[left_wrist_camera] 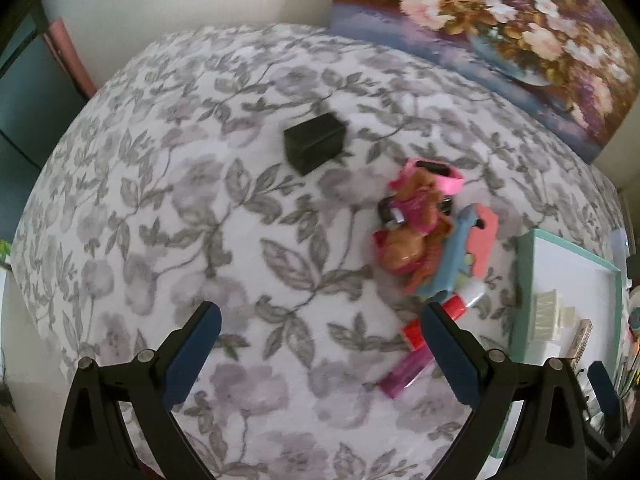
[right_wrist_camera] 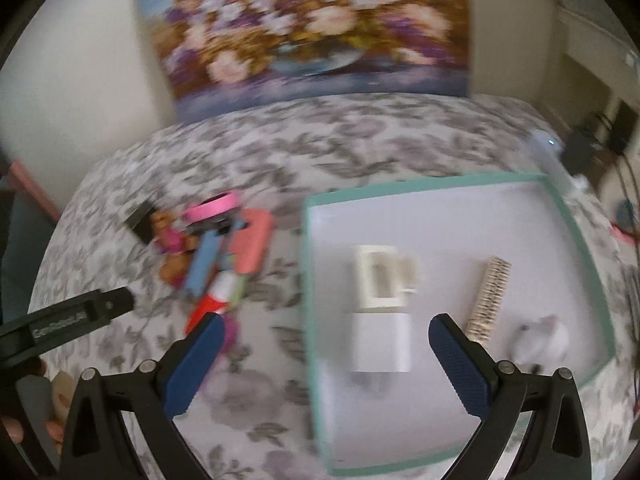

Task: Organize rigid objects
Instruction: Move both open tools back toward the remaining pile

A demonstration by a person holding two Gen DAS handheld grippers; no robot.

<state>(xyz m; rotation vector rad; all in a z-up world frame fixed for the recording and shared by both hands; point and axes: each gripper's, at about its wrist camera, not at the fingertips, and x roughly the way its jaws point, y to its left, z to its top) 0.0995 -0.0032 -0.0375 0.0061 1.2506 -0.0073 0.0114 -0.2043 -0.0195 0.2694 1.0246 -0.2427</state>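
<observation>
A counter (left_wrist_camera: 160, 200) under grey floral cloth meets a cream wall and flower painting (right_wrist_camera: 304, 28). Toy pile (left_wrist_camera: 424, 236) lies beside the teal-rimmed tray (right_wrist_camera: 460, 179). Left hand-held gripper (left_wrist_camera: 320, 356) and right hand-held gripper (right_wrist_camera: 326, 364) are both spread, empty.

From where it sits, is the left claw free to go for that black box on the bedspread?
Probably yes. The left claw is open and empty, and the small black rectangular box stands alone ahead on the floral bedspread, apart from the toy pile.
</observation>
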